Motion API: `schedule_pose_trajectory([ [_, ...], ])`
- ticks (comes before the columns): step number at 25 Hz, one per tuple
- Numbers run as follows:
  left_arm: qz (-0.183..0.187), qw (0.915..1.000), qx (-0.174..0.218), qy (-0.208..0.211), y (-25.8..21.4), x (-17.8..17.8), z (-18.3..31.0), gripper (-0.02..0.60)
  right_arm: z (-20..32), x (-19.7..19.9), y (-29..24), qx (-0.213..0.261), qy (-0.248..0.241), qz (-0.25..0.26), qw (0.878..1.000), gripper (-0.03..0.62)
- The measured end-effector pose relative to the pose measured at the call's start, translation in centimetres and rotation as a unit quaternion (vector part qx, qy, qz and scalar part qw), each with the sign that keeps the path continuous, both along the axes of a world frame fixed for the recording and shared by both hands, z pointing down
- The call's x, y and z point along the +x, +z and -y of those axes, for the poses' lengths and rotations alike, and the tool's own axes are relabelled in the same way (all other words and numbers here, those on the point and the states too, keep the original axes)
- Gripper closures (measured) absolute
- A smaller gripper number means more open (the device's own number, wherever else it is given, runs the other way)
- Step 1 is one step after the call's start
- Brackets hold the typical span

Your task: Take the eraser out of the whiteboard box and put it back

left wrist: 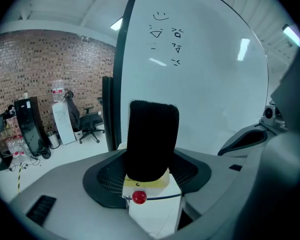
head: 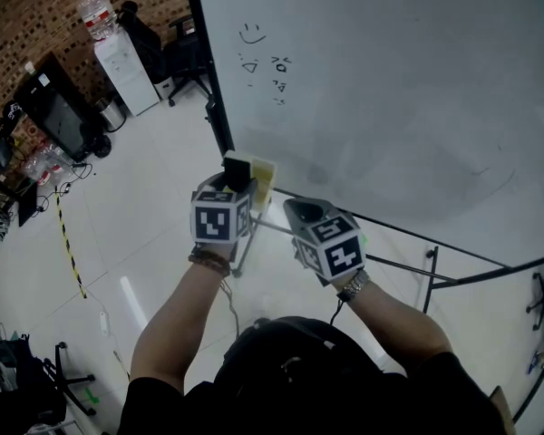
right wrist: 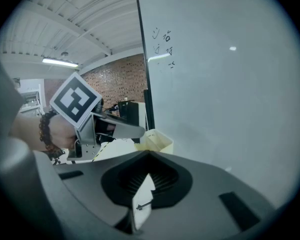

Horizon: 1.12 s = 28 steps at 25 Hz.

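My left hand-held gripper [head: 238, 187] pinches the eraser [left wrist: 152, 134] by its yellow body. The black felt part stands up above the jaws, so the long axis is nearly upright. My right hand-held gripper [head: 295, 208] is pressed together and carries nothing.

The eraser is out of the whiteboard box [head: 264, 181], just beside the box on its left side. In the head view the two overlap a little, and I cannot tell if they touch. In the right gripper view the opening of the box looks upward, and the nose of my left gripper reaches to its left wall, about at the level of the rim.

I judge that the way back is short: sideways over that left wall, then down into the opening with the long axis kept upright. The left hand is the nearer one. The right one waits near the box on its other side and closer to me, so it must not crowd the opening.

The whiteboard [head: 390, 80] stands directly behind the box and leaves no room on that side. Well apart from the box, on the floor to its left, are a water dispenser [head: 124, 66] and an office chair [head: 189, 57].
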<state>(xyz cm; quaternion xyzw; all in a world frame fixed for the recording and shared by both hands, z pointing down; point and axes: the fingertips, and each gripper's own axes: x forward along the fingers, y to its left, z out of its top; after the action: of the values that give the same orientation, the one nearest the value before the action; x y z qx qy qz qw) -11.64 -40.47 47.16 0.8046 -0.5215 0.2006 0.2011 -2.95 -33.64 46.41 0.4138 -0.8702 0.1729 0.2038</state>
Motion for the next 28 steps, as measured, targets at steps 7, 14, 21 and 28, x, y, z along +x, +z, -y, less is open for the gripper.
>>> schedule_pose_trajectory([
  [7,-0.003,0.9999,0.003,0.014,0.4,0.7,2.1,0.334,1.4,0.4,0.5,-0.006,0.016,-0.001,1.0,0.58],
  [14,-0.001,0.9998,0.009,0.019,0.7,1.2,3.4,0.334,2.2,1.3,1.1,-0.013,0.03,0.0,0.999,0.579],
  [21,-0.004,0.9996,0.016,0.021,1.3,1.3,4.3,0.334,2.7,1.3,1.8,-0.021,0.034,0.0,0.999,0.58],
  [28,-0.005,0.9996,0.017,0.024,1.8,1.4,5.1,0.334,3.5,1.2,2.4,-0.027,0.036,-0.001,0.999,0.579],
])
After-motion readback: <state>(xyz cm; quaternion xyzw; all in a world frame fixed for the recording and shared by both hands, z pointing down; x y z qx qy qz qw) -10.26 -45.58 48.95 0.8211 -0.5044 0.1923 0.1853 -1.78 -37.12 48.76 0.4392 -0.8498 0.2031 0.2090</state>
